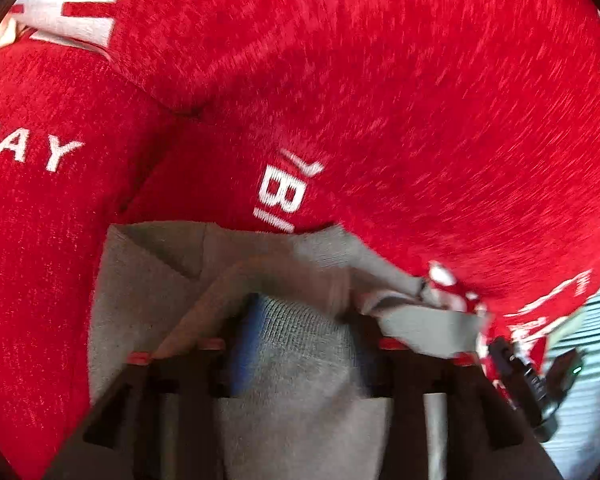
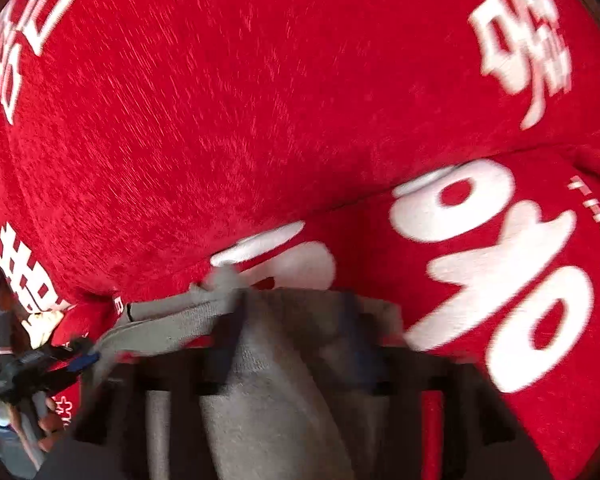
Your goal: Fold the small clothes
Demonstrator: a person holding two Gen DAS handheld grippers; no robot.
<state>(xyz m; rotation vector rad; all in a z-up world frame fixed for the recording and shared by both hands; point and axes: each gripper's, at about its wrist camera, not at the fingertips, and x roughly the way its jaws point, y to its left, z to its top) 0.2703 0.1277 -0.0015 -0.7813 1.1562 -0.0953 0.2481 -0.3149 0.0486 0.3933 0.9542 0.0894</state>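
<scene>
The left matte black two-finger gripper carries small red strips near its fingertips; the right black two-finger gripper shows similar red accents, blurred.

Left tongs closed on a fold of the grey garment, the cloth bunched between the two dark fingers, which point toward the red cloth. Right tongs likewise clamped on the grey garment, its fingers flanking the bunched fabric. Each pair appears at the edge of the other's view, just beside the garment.
</scene>
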